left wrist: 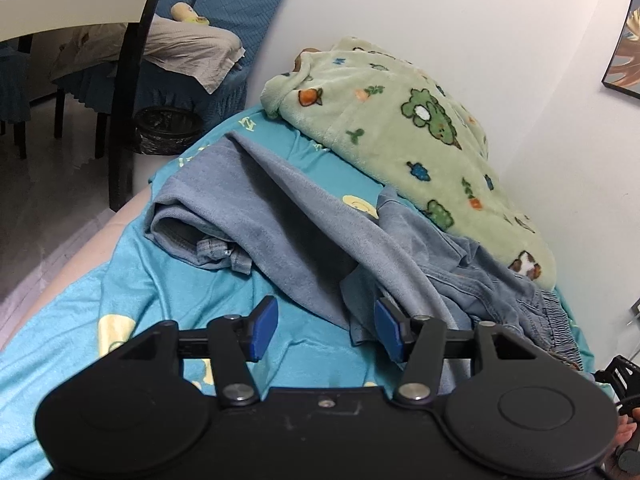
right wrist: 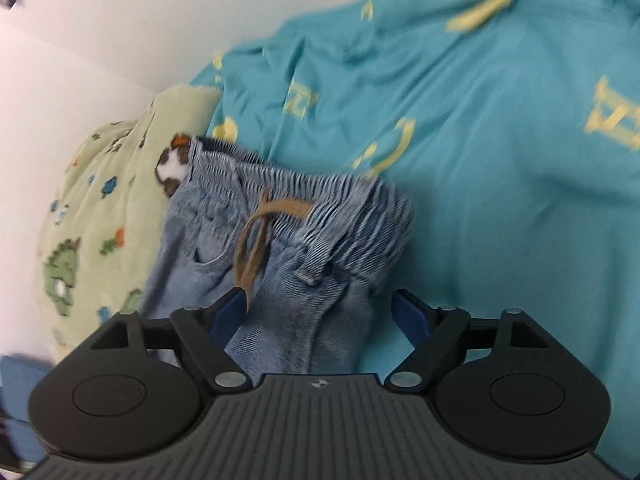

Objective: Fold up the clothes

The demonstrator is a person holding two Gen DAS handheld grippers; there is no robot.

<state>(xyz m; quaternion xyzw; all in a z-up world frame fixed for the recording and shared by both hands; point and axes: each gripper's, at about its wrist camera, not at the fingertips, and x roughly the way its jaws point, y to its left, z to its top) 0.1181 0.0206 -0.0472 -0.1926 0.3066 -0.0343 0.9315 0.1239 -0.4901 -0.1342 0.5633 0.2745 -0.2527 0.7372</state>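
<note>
Light blue denim trousers lie crumpled on a turquoise bed sheet, one leg stretched toward the far left. My left gripper is open just above the sheet, its blue pads on either side of a fold of the denim. In the right wrist view the elastic waistband with a tan drawstring faces me. My right gripper is open, and the waist end of the trousers lies between its fingers.
A green fleece blanket with cartoon prints is bunched along the white wall, touching the trousers. Past the bed's far end stand a black bin, a dark chair frame and blue-covered furniture. A picture frame hangs at right.
</note>
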